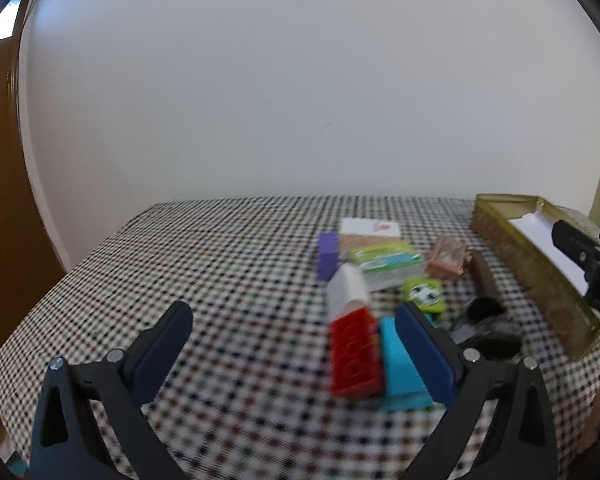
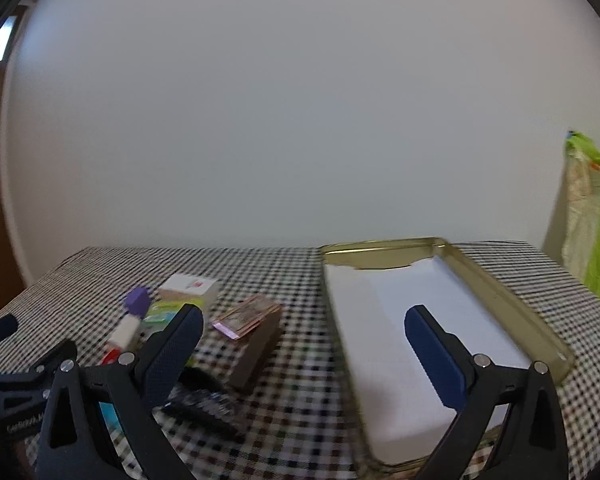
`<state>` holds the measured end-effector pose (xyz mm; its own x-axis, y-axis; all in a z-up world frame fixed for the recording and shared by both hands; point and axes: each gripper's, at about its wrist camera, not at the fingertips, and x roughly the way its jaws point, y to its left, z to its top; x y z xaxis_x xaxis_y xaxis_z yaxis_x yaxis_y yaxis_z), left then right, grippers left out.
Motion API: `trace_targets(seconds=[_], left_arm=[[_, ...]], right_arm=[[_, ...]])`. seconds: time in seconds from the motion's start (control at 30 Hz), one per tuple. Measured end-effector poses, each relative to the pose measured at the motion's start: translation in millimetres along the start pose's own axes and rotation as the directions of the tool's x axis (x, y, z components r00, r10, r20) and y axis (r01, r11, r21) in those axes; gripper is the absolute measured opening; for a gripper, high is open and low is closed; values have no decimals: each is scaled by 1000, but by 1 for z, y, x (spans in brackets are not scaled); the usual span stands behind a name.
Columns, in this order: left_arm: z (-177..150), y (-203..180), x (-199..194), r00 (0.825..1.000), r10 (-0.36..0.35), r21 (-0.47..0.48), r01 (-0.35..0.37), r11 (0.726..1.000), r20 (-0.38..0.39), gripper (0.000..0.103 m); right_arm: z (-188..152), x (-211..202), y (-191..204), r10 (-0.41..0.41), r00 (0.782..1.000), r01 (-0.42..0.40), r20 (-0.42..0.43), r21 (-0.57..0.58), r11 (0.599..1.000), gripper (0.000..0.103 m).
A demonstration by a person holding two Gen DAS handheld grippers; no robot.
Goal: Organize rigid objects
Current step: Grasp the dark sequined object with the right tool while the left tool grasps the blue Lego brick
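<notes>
Two claws are in view, both with fingers spread apart and holding nothing. The left claw (image 1: 294, 338) hangs low over the checked tabletop (image 1: 220, 264), its right finger just beside the teal block (image 1: 400, 364) and red brick (image 1: 356, 354) at about 4 o'clock in its view. Further off, toward 2 o'clock, lie a purple block (image 1: 326, 255), a green-labelled box (image 1: 388, 266), a pinkish packet (image 1: 447, 257) and a dark brown bar (image 1: 485, 276). The right claw (image 2: 304, 334) hovers above the open gold tin (image 2: 512, 300), white-lined and seemingly empty, at 4 o'clock in its view. Judgement: sorting has barely begun; the step in hand is the approach to a first pick. The next move calls for the left claw to shift right, straddle the red brick or teal block squarely, and close.
</notes>
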<state>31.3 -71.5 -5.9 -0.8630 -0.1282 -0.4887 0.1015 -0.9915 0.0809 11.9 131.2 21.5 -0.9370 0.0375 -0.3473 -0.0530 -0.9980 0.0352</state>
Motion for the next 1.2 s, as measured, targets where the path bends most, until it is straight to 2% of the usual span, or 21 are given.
trace_targets(seconds=[0.07, 0.1, 0.2, 0.23, 0.33, 0.47, 0.53, 0.63, 0.73, 0.83, 0.9, 1.03, 1.1, 1.13, 1.17, 1.2], left_arm=[[-2, 7, 2, 1000, 11, 4, -11, 1000, -17, 102], [-3, 11, 4, 999, 20, 8, -20, 1000, -32, 102], [-7, 18, 4, 998, 1, 1, -1, 1000, -55, 102], [-8, 19, 5, 998, -7, 2, 7, 1000, -69, 102], [-11, 18, 6, 994, -35, 1, 36, 999, -99, 102], [-13, 15, 3, 989, -84, 17, 87, 996, -124, 102], [-15, 13, 3, 986, -90, 25, 95, 995, -138, 102], [-19, 9, 4, 976, -128, 18, 133, 991, -175, 102], [-25, 1, 5, 959, -178, 8, 185, 983, -222, 100], [-26, -8, 2, 950, -209, 21, 220, 975, -234, 97], [-27, -12, -3, 941, -245, 14, 255, 967, -234, 97], [-26, -23, -4, 908, -330, -21, 337, 941, -258, 95], [-26, -29, 1, 915, -301, -3, 312, 950, -268, 93], [-29, -32, 4, 916, -296, -3, 306, 952, -271, 93], [-30, -32, 6, 911, -301, -14, 309, 951, -282, 93], [-31, -33, 9, 904, -315, -25, 321, 947, -289, 93]], right_arm=[[-2, 1, 7, 57, 998, -57, -27, -10, 998, 100], [-2, 2, 9, 82, 996, -83, -43, -12, 996, 95], [-6, 9, 21, 151, 981, -157, -120, -40, 987, 70], [-8, 12, 25, 165, 975, -174, -146, -57, 983, 65], [-15, 17, 41, 225, 947, -255, -229, -114, 960, 64], [-19, 33, 53, 238, 916, -308, -324, -186, 933, 64], [-24, 37, 54, 254, 883, -354, -395, -205, 912, 64], [-29, 47, 60, 227, 867, -361, -443, -247, 899, 64], [-25, 55, 55, 249, 849, -384, -467, -221, 896, 64], [-24, 56, 52, 265, 830, -417, -490, -229, 880, 64], [-27, 52, 54, 272, 818, -444, -508, -255, 859, 64], [-34, 42, 62, 262, 786, -501, -560, -330, 800, 64], [-38, 45, 64, 226, 797, -481, -560, -362, 798, 64], [-36, 45, 61, 235, 797, -483, -557, -354, 801, 63], [-35, 48, 59, 245, 788, -491, -565, -336, 803, 62], [-35, 51, 57, 262, 779, -502, -570, -317, 804, 53]])
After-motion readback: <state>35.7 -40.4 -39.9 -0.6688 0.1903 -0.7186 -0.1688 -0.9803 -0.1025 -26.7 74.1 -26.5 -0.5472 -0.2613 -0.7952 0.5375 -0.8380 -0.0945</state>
